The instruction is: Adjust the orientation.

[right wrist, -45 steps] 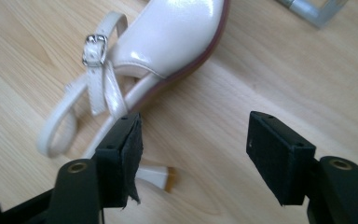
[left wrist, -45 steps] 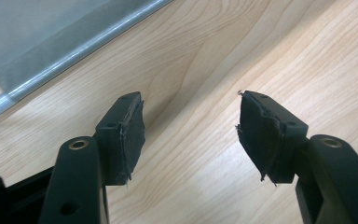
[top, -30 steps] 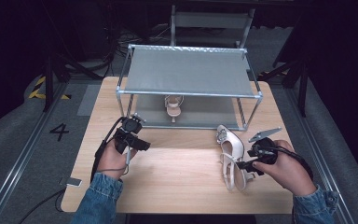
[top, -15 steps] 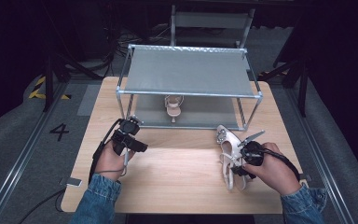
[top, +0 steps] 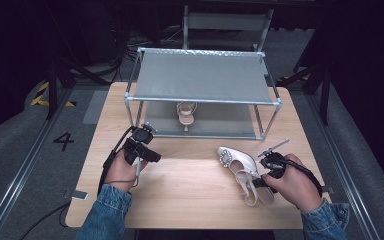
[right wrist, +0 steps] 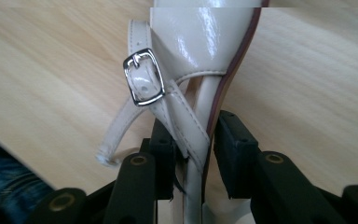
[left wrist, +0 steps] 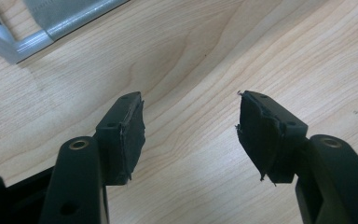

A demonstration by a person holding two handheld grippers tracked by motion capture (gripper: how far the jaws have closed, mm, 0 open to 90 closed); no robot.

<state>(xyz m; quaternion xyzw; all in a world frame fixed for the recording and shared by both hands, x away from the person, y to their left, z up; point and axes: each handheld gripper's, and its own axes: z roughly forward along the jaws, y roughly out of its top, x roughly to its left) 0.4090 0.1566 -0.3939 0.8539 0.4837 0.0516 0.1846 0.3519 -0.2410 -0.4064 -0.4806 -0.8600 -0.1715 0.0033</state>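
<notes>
Cream patent sandal (top: 242, 172) lies on the tabletop (top: 190, 195), toe toward the rack (top: 200, 102). Right gripper (right wrist: 193, 154) fingers have just been closing on its heel end; left gripper (left wrist: 191, 135) fingers wide apart, holding nothing, well apart from it.

1. In the right gripper view the shoe (right wrist: 200, 42) is cut off at the top edge, toe unseen.
2. The second shoe (top: 185, 114) under the rack (top: 200, 75) is too small to make out.
3. The right tool (top: 258, 183) is partly covered by the hand (top: 292, 185) in the high view.
4. The chair (top: 227, 22) behind the desk (top: 190, 200) is cut off at the top edge.
</notes>
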